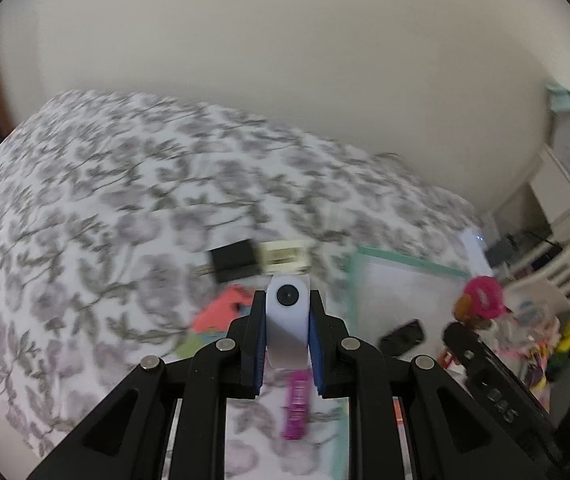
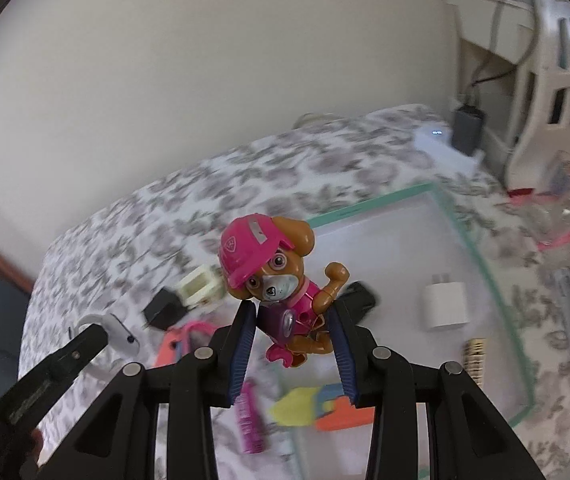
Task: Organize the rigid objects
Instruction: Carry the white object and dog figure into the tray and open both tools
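Both grippers are loaded: left gripper [image 1: 287, 344] is clamped tight on one white webcam [image 1: 287, 312], right gripper [image 2: 293, 344] pinches one puppy figure [image 2: 281, 280] above the tray [image 2: 485, 272]. In there: one white charger [image 2: 445, 306]. One pink tube [image 2: 249, 420] lies just outside.

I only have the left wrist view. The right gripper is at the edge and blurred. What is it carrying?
Observer: The right gripper is shut on a toy dog in a pink helmet.
Operator: Anything in the tray besides the black thing?
Observer: A white charger lies on the tray, prongs away from the camera.
Operator: Is my load visible from there?
Observer: Yes. The left gripper shows at the left edge, shut on a white camera.
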Motion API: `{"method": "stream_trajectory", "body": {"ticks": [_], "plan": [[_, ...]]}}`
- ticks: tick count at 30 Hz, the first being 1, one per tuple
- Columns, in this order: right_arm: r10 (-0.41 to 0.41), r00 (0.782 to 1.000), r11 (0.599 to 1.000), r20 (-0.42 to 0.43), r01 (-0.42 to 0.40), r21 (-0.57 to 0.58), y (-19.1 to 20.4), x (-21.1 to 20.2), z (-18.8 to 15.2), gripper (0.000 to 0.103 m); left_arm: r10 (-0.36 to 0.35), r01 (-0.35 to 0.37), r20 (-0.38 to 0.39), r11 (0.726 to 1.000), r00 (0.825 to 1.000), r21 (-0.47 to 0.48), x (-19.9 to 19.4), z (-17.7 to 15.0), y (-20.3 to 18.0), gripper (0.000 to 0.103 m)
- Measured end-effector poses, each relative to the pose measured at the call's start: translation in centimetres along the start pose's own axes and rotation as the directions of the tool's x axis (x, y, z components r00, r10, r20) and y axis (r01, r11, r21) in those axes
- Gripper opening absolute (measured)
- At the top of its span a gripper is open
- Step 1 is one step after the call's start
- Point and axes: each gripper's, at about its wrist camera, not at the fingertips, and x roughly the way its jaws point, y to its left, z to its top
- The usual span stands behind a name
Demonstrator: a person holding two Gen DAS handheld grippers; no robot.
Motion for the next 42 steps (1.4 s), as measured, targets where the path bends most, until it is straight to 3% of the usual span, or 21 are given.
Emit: {"method": "stream_trajectory", "body": {"ticks": [4,14,18,28,42], "plan": [[-0.044,0.999,0.999,0.021,0.044,0.026,-2.3,-0.2,0.6,0.04,-0.041,0.039,0.024,0.996,0.999,0.085,0.1,-0.4,-3.7,0.019],[-0.091,0.996,0.989,0.014,0.088,0.117,-7.1,1.3,1.4,0.04,-0.158,0.163,-0.04,0.969,0.987,0.187,3.6,-1.4,-9.4,0.019],[-0.091,0.995,0.986,-0.044,0.096,0.135,-8.1,3.5,1.0,0.04,-0.126,0.138,-0.067,0.965,0.99,0.222,5.7,-1.9,-10.4,0.019],[-0.097,0.982,0.984,-0.159,0.119,0.132,-8.7,7.3,-0.7,0.04,-0.048,0.07,-0.111,0.976,0.993,0.204,7.8,-2.4,-9.0,0.019],[-0.126,0.972,0.988,-0.2,0.141,0.06,-7.5,8.5,-1.4,0.04,0.099,-0.072,-0.188,0.986,0.977,0.147,9.6,-2.6,-5.8,0.019]]}}
